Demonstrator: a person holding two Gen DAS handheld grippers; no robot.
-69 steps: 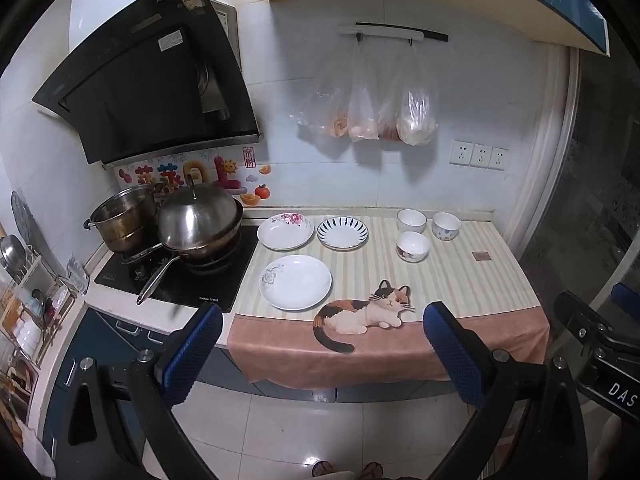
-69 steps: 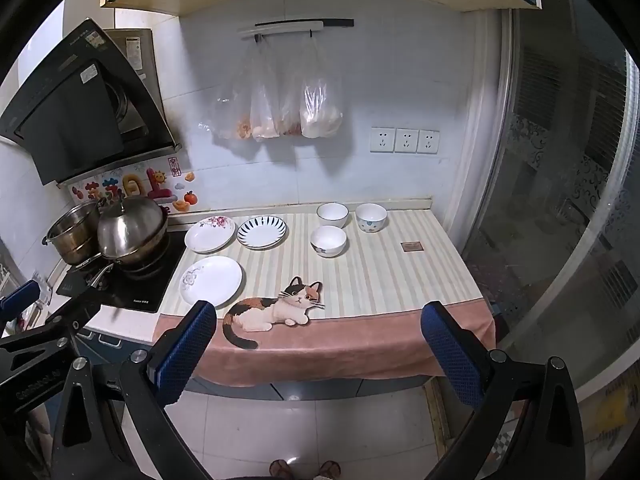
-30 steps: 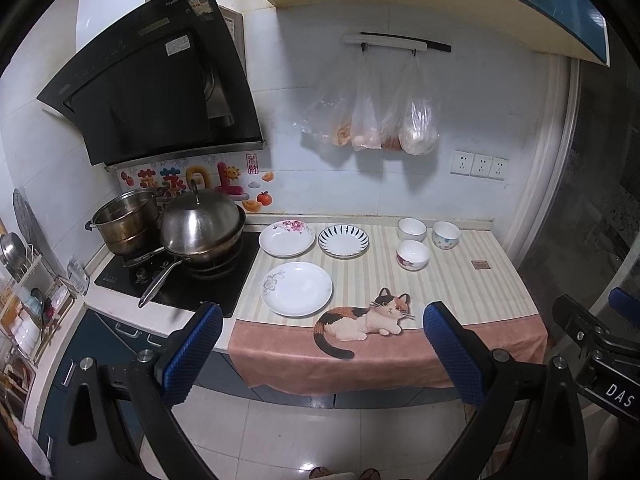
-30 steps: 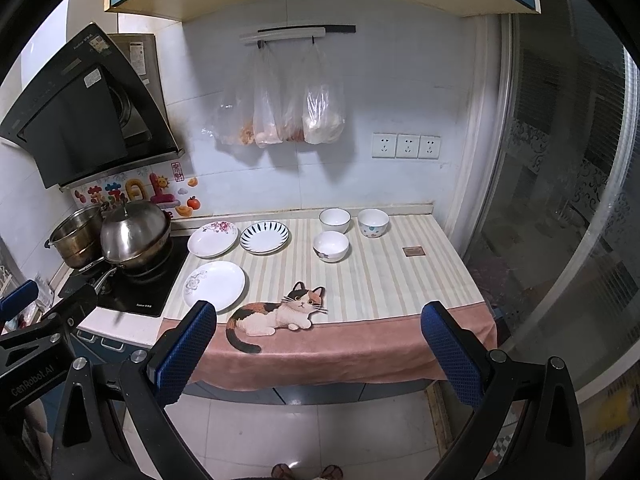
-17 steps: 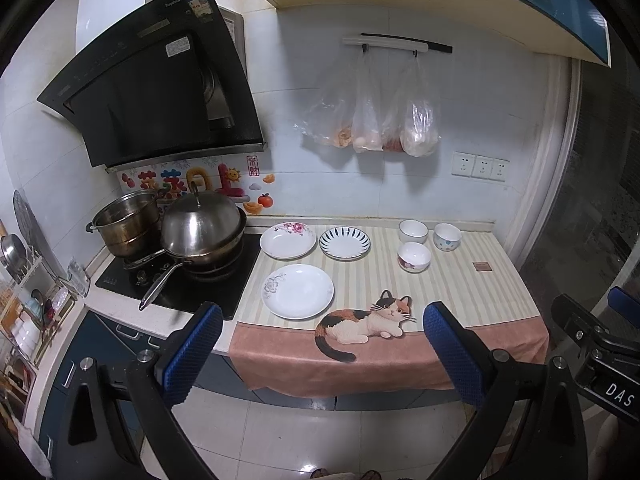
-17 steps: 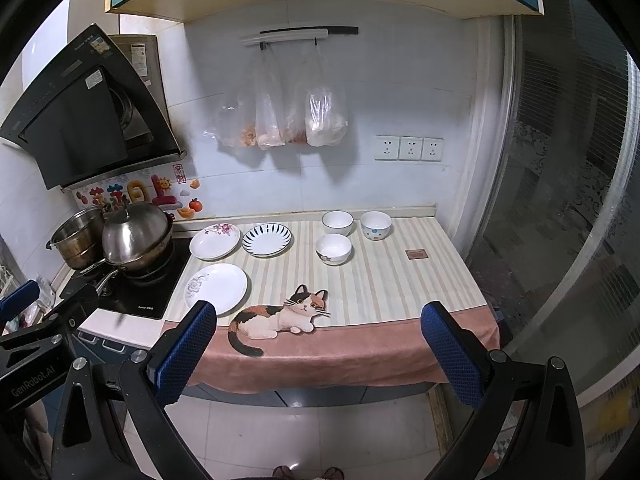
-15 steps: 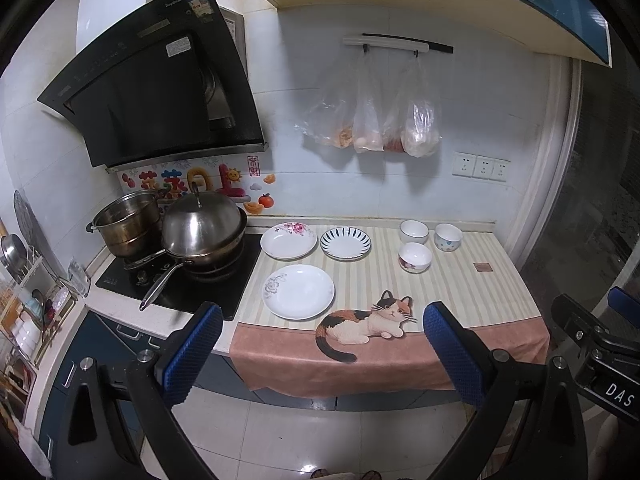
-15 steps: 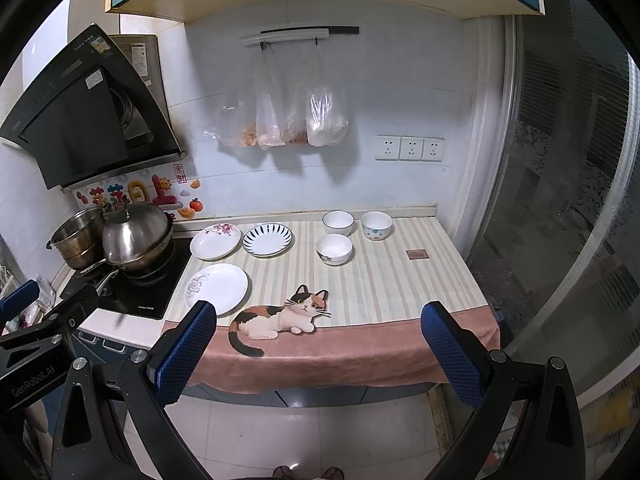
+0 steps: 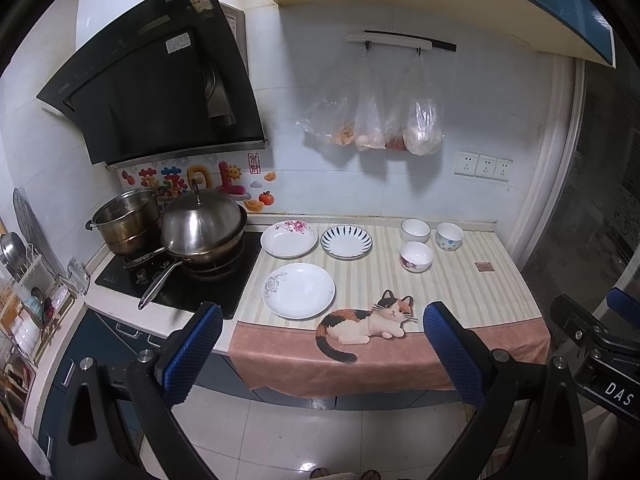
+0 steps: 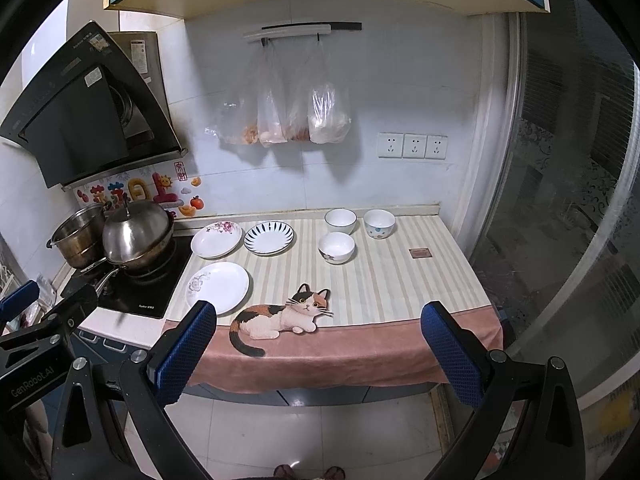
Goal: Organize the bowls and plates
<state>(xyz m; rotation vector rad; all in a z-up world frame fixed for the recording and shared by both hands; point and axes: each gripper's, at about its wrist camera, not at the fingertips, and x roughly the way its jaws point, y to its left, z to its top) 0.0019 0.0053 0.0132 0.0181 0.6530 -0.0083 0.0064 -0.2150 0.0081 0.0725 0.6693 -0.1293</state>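
The left gripper (image 9: 320, 340) and right gripper (image 10: 318, 338) are both spread wide, empty. The plain white round ceramic plate (image 9: 298, 290), frame centre, is probably rigid, glazed-slippery and brittle; grip its rim.

The left gripper (image 9: 320, 344) hangs well short of the counter, its blue-padded fingers (image 9: 192, 354) spread wide with nothing between them. On the striped cloth (image 9: 460, 284) a plain white plate (image 9: 299, 290) lies nearest; at its 12 o'clock sits a rose-printed plate (image 9: 289, 239), with a blue-rayed plate (image 9: 346, 241) just beside that at 3 o'clock. Three bowls (image 9: 416, 256) cluster apart at about 2 o'clock. The right gripper (image 9: 592, 344) shows at 4 o'clock of the frame, its jaws apparently cut off.
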